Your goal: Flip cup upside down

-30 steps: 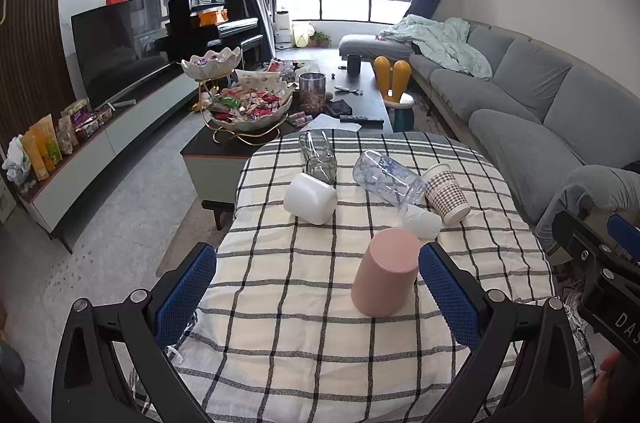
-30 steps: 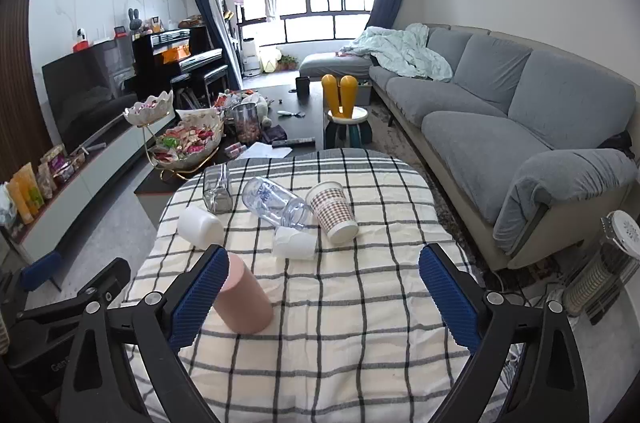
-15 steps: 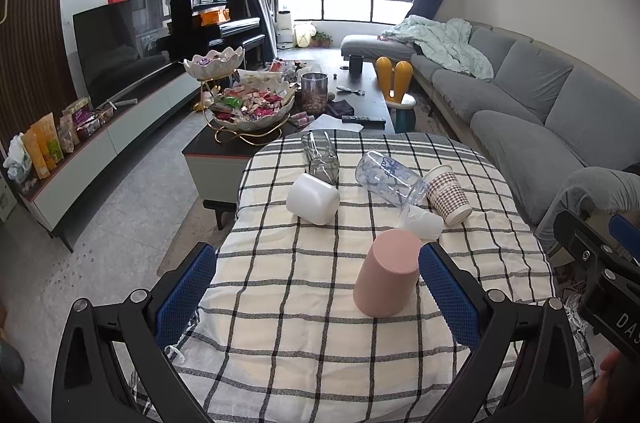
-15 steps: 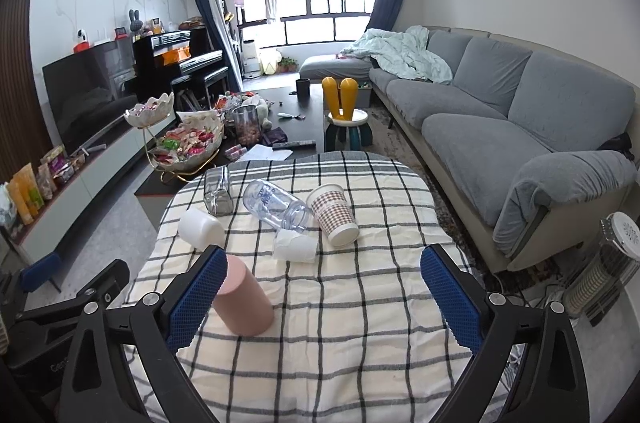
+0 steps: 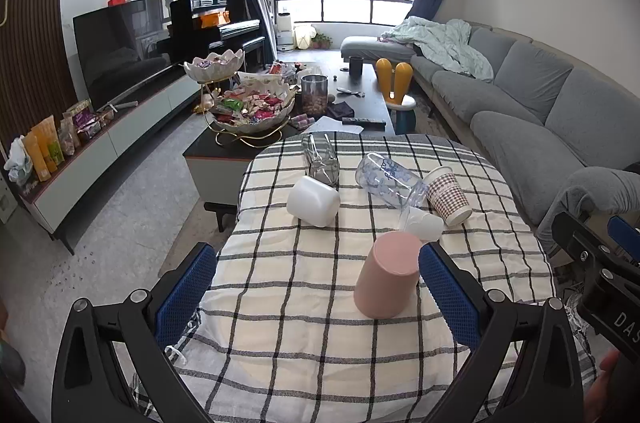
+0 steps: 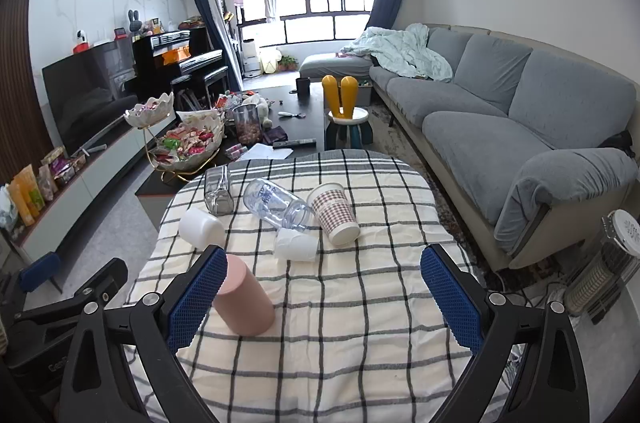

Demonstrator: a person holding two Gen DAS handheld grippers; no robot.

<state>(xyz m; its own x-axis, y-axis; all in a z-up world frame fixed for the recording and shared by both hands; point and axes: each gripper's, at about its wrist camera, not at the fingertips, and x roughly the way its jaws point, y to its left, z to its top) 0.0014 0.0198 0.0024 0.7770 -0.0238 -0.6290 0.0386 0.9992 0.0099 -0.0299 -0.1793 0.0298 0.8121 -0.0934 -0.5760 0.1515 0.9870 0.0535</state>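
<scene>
The pink cup is standing mouth-down on the checked cloth, closed base up, long axis near vertical and leaning a touch in both views. It is sitting just inside the left gripper's right finger, untouched, fingers spread wide. The right gripper is also gaping, the cup poking out beside its left finger. Beyond the fingertips, other cups are lying on their sides: a white one, a clear bottle, a plaid paper cup, a small white cup.
</scene>
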